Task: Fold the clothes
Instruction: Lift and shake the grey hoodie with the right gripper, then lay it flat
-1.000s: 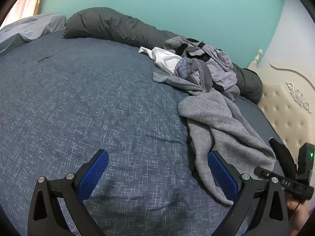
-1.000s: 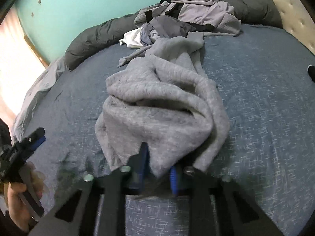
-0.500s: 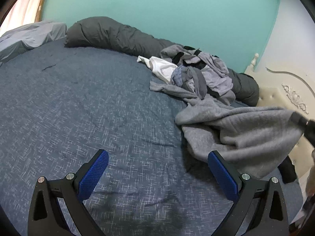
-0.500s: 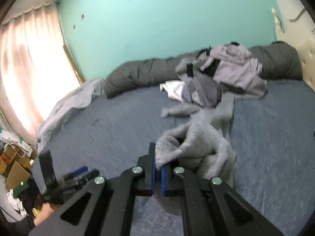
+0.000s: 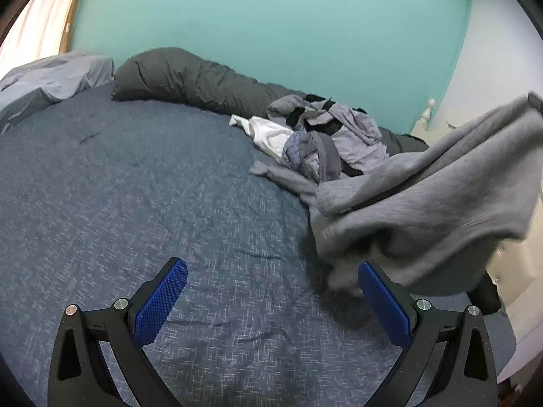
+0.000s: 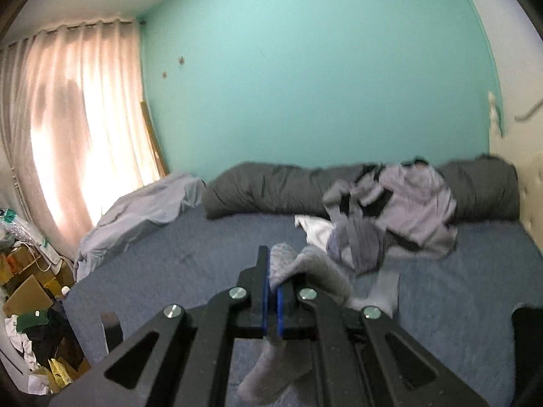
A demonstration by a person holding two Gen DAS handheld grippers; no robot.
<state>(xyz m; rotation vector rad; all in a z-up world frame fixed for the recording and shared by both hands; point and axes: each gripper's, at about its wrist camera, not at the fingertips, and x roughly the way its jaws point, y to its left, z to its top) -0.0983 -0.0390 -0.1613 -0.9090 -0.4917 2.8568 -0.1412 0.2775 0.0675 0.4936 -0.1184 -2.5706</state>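
One grey sweater [image 5: 424, 196] is clenched at its edge by the right hand-held gripper [image 6: 273, 291] and held above the bed [image 5: 135, 203], probably for spreading; the left hand-held gripper [image 5: 271, 305] is spread wide, unloaded.

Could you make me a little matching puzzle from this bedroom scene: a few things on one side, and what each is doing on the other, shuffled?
Things:
1. left claw
2. right claw
3. grey sweater
4. clothes pile
5. dark rolled duvet

States:
A. lifted, hanging in the air
B. open, holding nothing
C. lying along the teal wall
D. shut on grey fabric
E. heaped on the blue bedspread

Pairs: 1-B, 2-D, 3-A, 4-E, 5-C
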